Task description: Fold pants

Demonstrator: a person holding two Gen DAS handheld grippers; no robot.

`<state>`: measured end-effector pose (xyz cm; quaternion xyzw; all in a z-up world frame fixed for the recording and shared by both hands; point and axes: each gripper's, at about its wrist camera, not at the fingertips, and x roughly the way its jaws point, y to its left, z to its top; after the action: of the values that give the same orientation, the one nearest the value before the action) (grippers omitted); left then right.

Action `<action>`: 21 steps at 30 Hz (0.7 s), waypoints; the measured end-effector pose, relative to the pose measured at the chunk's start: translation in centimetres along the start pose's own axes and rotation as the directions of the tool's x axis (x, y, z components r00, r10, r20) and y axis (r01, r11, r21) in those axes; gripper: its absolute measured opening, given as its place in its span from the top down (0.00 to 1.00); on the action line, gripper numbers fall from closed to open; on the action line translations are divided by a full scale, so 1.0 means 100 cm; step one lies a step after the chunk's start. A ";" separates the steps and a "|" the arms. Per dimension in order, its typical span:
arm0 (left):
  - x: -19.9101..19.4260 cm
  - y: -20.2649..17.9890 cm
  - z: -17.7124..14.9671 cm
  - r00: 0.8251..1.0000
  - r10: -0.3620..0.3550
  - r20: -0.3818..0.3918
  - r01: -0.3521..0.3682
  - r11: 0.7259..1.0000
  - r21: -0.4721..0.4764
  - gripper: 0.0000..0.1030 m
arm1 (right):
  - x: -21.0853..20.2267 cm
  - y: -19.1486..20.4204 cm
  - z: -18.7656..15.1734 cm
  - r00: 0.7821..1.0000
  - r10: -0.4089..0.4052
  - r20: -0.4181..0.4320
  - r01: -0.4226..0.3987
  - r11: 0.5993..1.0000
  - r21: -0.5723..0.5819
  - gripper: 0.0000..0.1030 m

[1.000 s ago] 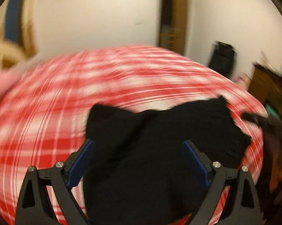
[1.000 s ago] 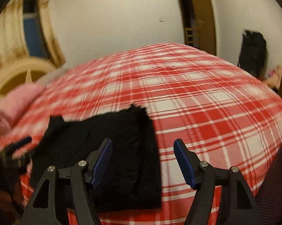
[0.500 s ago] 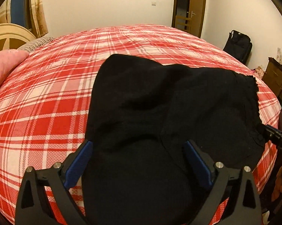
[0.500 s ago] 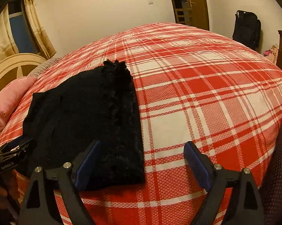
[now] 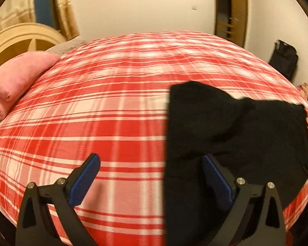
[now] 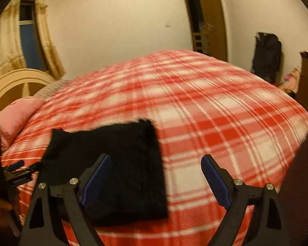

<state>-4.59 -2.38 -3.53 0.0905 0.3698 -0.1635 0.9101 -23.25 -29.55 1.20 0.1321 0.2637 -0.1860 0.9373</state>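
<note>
On a bed under a red-and-white plaid cover (image 6: 225, 127), the black knit pants (image 6: 117, 164) lie in a compact folded block at the lower left of the right-wrist frame; in the left-wrist frame they fill the lower right. I read the folding as largely done, with a ragged, fuzzy edge at the block's top right corner.

My right gripper (image 6: 156, 180) hangs over the pants' right edge with nothing between its blue pads (image 6: 96, 182); its jaws have just been opening and stand wide apart. My left gripper (image 5: 152, 180) is spread just as wide and empty, one finger over bare plaid and the other in front of the dark cloth.

I judge the fabric soft, light and limp, so it will sag and drag, not slide as a slab. I would pinch through all layers at a corner of the near edge, one gripper on each, lest a single layer peel off and the fold come undone.

A pink pillow (image 5: 16, 80) rests at left, well apart from the pants.
</note>
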 end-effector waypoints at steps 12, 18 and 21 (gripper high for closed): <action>0.010 0.072 0.004 0.984 0.179 0.004 -0.178 0.978 -0.111 0.01 | 0.045 0.135 0.020 0.980 0.195 -0.048 -0.200 0.967 -0.155 0.12; 0.025 0.121 0.015 0.963 0.269 0.010 -0.265 0.955 -0.133 0.01 | 0.077 0.236 0.029 0.960 0.267 -0.090 -0.281 0.932 -0.228 0.12; 0.034 0.150 0.019 0.948 0.320 0.005 -0.315 0.937 -0.148 0.01 | 0.102 0.282 0.021 0.941 0.305 -0.150 -0.332 0.918 -0.218 0.12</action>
<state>4.39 10.27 -3.92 0.0801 0.3479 0.0116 0.9340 -2.45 -7.84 1.67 0.0693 0.3116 0.0099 0.9476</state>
